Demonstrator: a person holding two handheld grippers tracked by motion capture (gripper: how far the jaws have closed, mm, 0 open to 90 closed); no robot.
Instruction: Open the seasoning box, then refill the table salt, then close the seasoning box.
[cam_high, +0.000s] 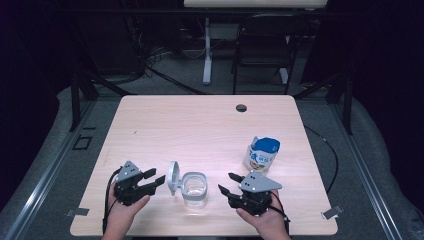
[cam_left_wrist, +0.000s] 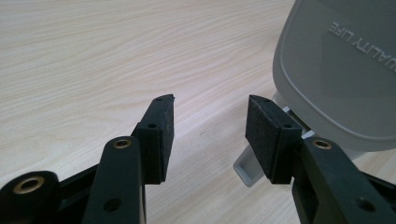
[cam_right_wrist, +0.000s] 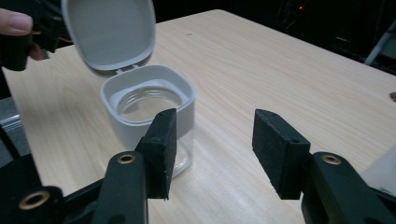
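Jar (cam_high: 194, 188) of clear glass with a grey squarish collar, standing open near the front edge of my pale wood-grain table (cam_high: 200, 125), between my two grippers.

Its rounded-square grey lid (cam_high: 173, 177) stands tipped up on a hinge at the jar's left, matte plastic with raised lettering on its outer face. My left gripper (cam_high: 156, 177) sits just beside that lid, its black foam-faced pads spread wide with nothing between them. My right gripper (cam_high: 228, 183) waits just right of the jar, jaws likewise apart and gripping nothing. A blue-and-white pouch (cam_high: 262, 154) stands behind my right hand.
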